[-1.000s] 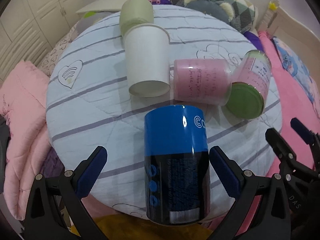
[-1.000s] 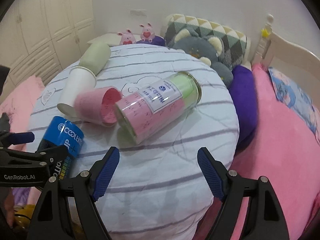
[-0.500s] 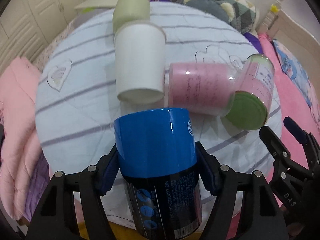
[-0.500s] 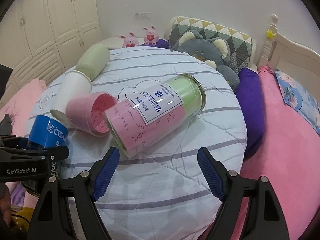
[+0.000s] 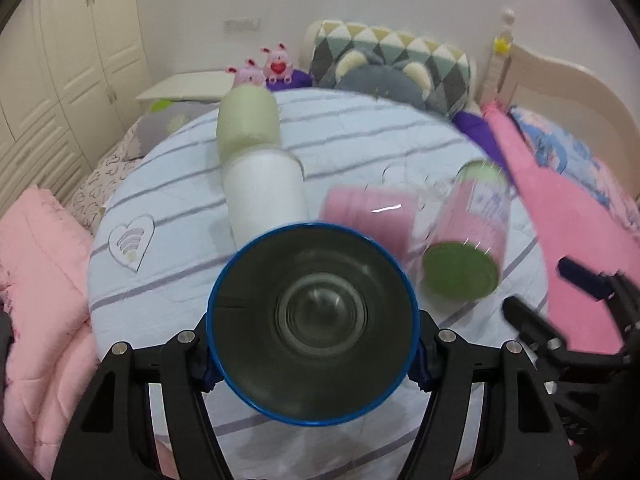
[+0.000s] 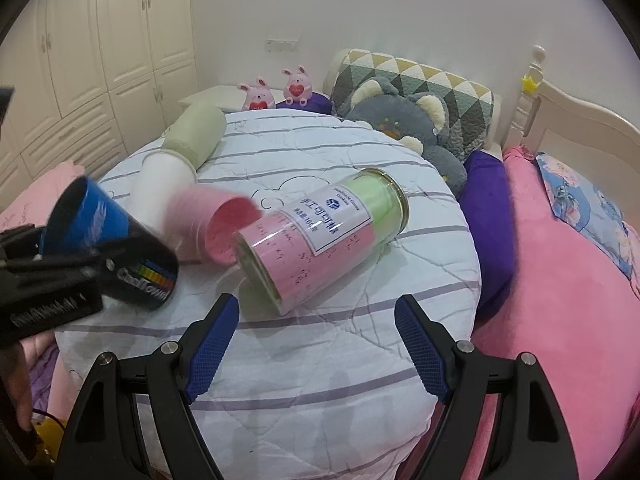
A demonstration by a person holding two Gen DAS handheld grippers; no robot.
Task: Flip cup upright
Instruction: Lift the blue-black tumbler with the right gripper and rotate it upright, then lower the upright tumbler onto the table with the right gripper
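My left gripper [image 5: 314, 354] is shut on the blue cup [image 5: 312, 322] and holds it lifted and tilted, its open mouth facing the camera. In the right wrist view the blue cup [image 6: 108, 244] hangs tilted above the left edge of the round striped table [image 6: 340, 360]. My right gripper [image 6: 318, 344] is open and empty over the table's near edge. A white cup [image 5: 266, 204], a pale green cup [image 5: 248, 124], a pink cup [image 5: 368, 216] and a clear jar with a pink and green label [image 6: 320, 240] lie on their sides on the table.
A grey plush toy [image 6: 404, 120] and a patterned pillow [image 6: 420, 80] sit behind the table. Pink bedding [image 6: 560, 300] lies to the right and a pink quilt [image 5: 36, 300] to the left. White wardrobe doors [image 6: 80, 40] stand at the back left.
My left gripper closed on the blue cup, lifted it off the table and tipped it, so its open mouth now faces the camera. My right gripper stayed open and rose slightly.
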